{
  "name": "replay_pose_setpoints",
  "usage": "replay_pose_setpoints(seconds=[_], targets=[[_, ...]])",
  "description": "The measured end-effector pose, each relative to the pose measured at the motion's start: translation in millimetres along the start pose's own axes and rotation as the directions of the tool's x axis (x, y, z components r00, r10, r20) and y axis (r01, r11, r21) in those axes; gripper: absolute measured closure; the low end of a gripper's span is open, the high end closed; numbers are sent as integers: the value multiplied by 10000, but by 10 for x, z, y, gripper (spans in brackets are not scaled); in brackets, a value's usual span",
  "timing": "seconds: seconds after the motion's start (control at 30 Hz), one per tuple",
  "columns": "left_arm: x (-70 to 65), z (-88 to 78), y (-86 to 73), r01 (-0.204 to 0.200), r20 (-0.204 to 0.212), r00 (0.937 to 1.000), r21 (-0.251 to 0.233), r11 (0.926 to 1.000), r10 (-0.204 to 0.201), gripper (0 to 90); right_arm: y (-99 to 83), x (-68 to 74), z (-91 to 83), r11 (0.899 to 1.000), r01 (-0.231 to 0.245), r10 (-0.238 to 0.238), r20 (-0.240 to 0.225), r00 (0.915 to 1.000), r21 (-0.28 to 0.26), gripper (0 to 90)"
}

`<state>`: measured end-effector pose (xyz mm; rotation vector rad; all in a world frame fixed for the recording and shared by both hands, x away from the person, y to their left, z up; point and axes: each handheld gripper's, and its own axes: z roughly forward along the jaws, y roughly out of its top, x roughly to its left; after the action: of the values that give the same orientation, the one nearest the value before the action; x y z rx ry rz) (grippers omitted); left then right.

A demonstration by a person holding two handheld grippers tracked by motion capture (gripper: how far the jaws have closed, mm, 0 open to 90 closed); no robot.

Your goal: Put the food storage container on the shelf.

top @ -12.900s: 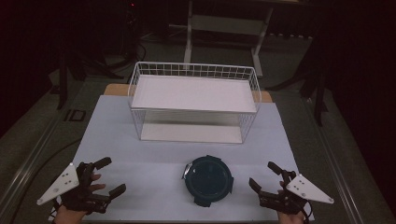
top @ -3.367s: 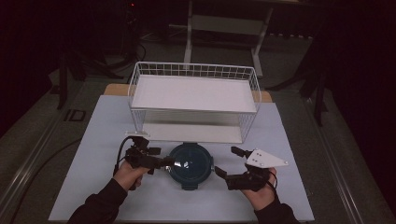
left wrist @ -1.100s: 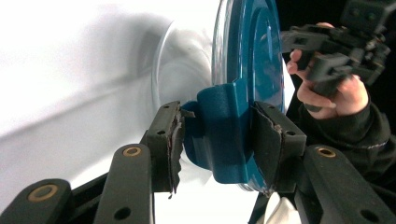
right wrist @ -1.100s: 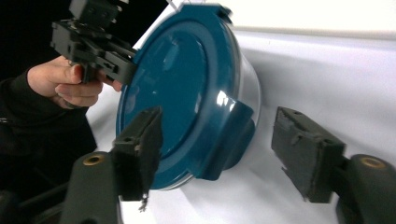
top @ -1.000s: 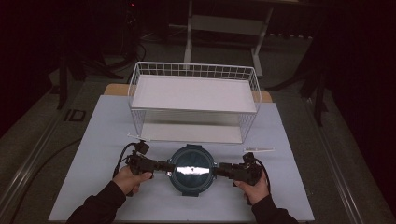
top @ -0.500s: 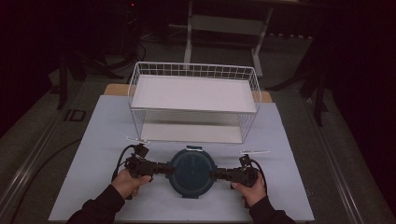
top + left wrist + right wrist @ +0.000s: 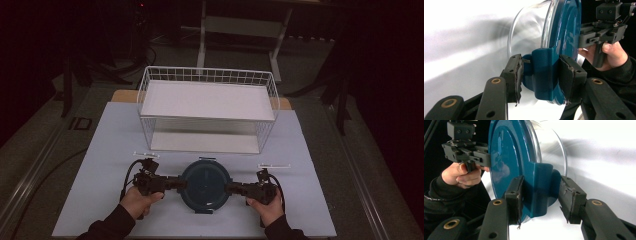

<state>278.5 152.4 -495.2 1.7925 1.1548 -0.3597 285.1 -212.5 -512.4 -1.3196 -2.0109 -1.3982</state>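
Observation:
A round glass container [image 7: 205,186] with a dark blue lid sits on the white table [image 7: 100,150] near the front edge. My left gripper [image 7: 179,184] comes in from the left, shut on the lid's left latch [image 7: 544,72], with both pads [image 7: 517,72] pressed against it. From the right, my right gripper [image 7: 231,188] has just been closing its jaws on the right latch [image 7: 541,190], and they now clamp it. Each gripper view shows the other hand and its gripper beyond the lid.
A white wire basket [image 7: 207,107] with a raised white shelf stands behind the container, its open front facing me. Dark floor and a metal frame lie beyond the table's far edge.
Both grippers have come in from the table's front corners to the container's sides. Over the last second the hands have hardly moved and the glare on the lid has gone.

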Motion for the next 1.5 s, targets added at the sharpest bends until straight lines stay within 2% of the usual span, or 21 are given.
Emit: replay_pose_setpoints(seconds=[0.27,0.33,0.53,0.77,1.0,1.23,1.3,1.47,1.5], targets=[[-21,12,1,-26,-4,10000,-108,9999,26,562,28,23,-23,9996,274,-273,102,9996,-67,565],[-36,16,27,-235,1,9997,-212,9995,235,562,60,33,-51,9990,422,-419,158,9990,-174,565],[-88,2,163,-716,-99,9974,-538,9960,712,561,188,59,-121,9956,836,-829,194,9964,-420,565],[-66,32,384,-1070,-162,9942,-831,9908,1060,561,399,47,-164,9910,1161,-1137,390,9927,-669,564],[37,118,616,-1368,-239,9906,-1189,9834,1349,560,621,-80,-159,9872,1286,-1244,489,9910,-947,564],[208,168,731,-1725,-298,9850,-1925,9660,1700,558,802,-196,-77,9811,1460,-1393,605,9884,-1266,564],[264,187,752,-1606,-282,9870,-2007,9664,1582,558,848,-220,-46,9794,1548,-1469,687,9868,-1298,563],[395,255,776,-1626,-395,9866,-1858,9690,1580,556,915,-297,22,9797,1553,-1443,921,9852,-1267,562],[416,268,774,-1478,-395,9890,-1872,9711,1429,556,920,-310,45,9796,1564,-1444,990,9845,-1258,562]])
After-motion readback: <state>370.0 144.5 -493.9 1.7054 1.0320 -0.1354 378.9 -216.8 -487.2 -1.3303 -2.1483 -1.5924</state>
